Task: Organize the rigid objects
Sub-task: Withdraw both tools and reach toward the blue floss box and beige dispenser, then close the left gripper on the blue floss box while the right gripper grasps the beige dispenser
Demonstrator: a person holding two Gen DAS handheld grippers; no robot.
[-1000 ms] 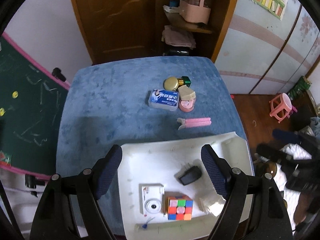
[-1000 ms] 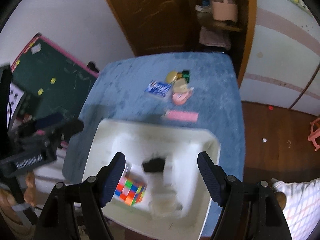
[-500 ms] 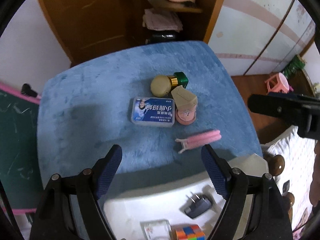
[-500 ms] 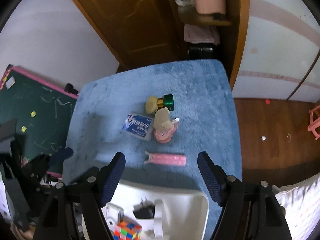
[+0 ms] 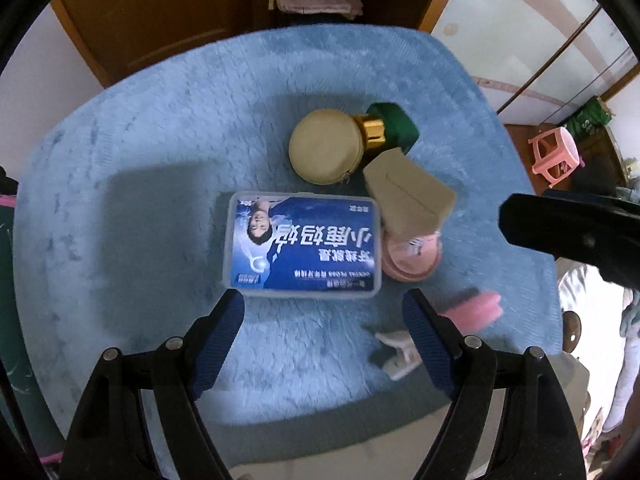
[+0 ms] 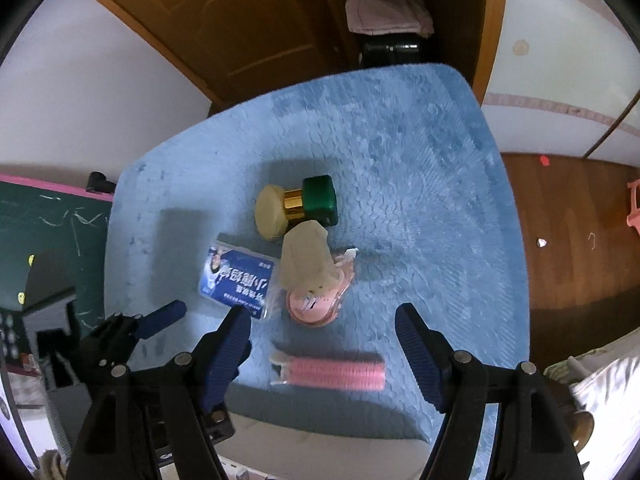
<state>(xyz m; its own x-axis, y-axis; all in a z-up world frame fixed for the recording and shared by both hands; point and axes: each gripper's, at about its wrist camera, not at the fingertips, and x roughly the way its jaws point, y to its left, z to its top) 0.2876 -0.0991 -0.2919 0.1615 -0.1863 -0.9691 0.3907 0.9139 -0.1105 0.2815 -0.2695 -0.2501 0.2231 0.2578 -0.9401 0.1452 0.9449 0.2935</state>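
Over blue table point(image 5: 160, 160), both tools point(image 5: 322, 320) point(image 6: 322, 330) down-tilted, agape.

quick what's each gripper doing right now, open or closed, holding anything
Left gripper: jaws open, holding nothing, just above the blue box.
Right gripper: jaws open, holding nothing, over the pink hair roller.

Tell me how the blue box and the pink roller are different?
The blue box is flat, rectangular and has printed writing; the pink roller is a long fuzzy tube with none. The box touches other things; the roller lies alone. Both rest on the blue cloth.
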